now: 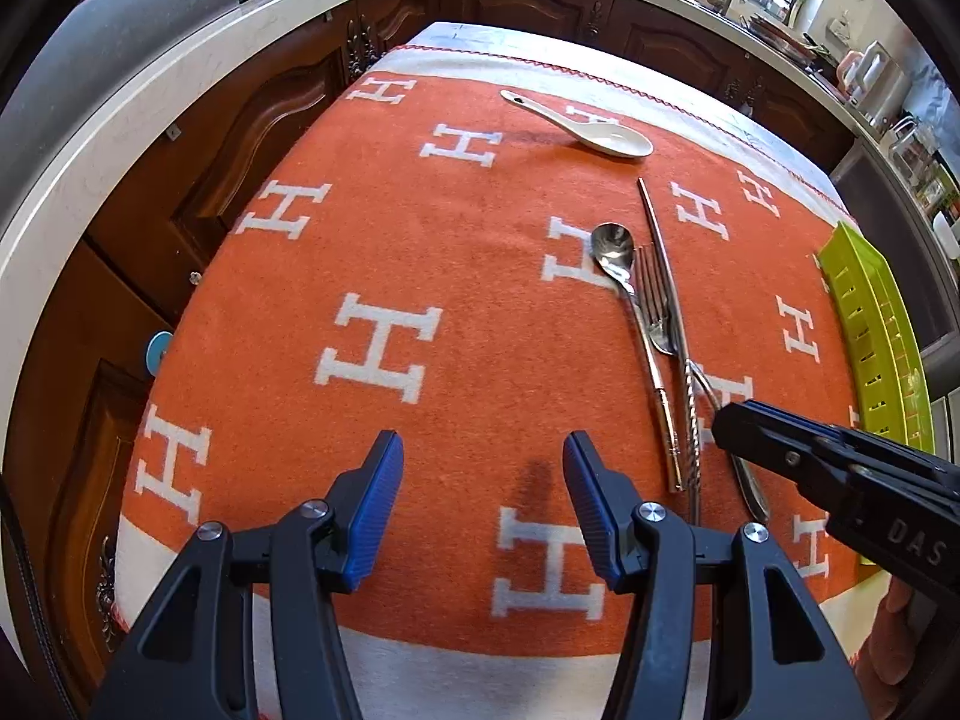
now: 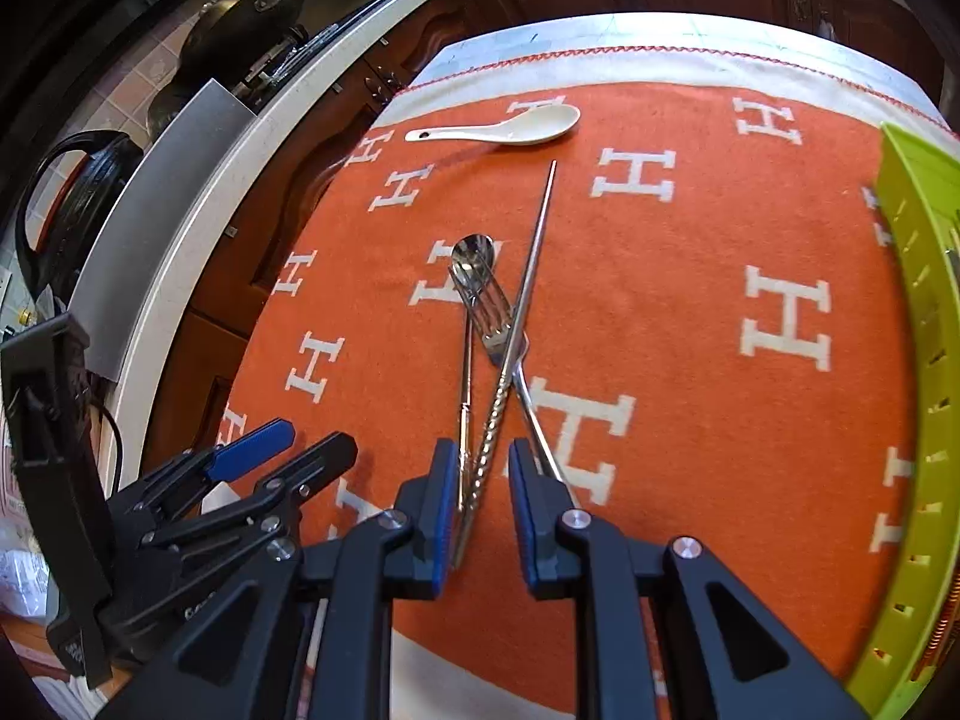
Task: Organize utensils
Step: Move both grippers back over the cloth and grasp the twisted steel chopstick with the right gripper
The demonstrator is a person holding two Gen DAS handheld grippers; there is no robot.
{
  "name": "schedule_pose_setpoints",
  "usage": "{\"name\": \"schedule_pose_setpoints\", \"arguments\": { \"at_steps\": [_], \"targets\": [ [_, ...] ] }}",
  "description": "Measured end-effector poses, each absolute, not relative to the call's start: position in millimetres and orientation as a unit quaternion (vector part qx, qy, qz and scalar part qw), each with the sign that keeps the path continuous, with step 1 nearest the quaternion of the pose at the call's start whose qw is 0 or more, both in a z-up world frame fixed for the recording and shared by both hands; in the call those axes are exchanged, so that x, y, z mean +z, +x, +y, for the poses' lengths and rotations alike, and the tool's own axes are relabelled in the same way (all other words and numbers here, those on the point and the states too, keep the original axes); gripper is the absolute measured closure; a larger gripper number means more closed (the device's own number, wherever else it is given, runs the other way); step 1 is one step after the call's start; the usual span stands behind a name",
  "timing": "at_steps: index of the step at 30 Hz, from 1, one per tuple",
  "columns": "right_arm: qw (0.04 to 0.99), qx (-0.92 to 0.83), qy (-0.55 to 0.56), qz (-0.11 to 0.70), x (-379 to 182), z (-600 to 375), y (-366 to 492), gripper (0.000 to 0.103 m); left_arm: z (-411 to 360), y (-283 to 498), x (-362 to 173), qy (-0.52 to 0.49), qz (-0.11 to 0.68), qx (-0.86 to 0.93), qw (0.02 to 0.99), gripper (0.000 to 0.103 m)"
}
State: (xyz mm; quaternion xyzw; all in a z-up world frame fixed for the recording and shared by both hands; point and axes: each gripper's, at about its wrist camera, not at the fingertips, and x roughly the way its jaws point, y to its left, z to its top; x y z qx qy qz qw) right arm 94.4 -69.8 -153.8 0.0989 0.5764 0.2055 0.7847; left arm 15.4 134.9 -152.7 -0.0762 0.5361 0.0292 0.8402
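Right gripper: jaws narrow, astride the chopstick's twisted handle end, no grip visible yet.
Left gripper: jaws wide, empty, beside the chopstick.
Chopstick: thin, stiff, slick steel; best pinched on the twisted grip.
Metal spoon, fork: light, rigid, crossed under the chopstick.
Ceramic spoon: beyond the chopstick's tip, looks brittle; handle likely the safest hold.

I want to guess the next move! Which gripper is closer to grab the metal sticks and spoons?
Right gripper: its open fingers straddle the twisted chopstick handle. Left gripper hovers over bare cloth beside the pile.
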Motion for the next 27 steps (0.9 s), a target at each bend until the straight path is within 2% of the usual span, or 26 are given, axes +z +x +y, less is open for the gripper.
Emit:
{"name": "schedule_pose_setpoints", "arguments": {
  "at_steps": [9,18,27],
  "targets": [
    [0.782,0.166,0.087,0.594,-169.3,-54.9,105.4,0.088,142.8,14.9,-152.7,-0.079,0.533,0.024,0.842,0.049],
    [0.803,0.138,-0.005,0.58,-166.4,-35.2,101.8,0.096,142.7,20.0,-153.5,-0.084,0.536,0.015,0.84,0.049],
    [0.802,0.153,0.075,0.573,-152.9,-65.3,100.5,0.097,135.6,37.2,-150.9,-0.109,0.535,-0.016,0.838,0.049]
  ]
}}
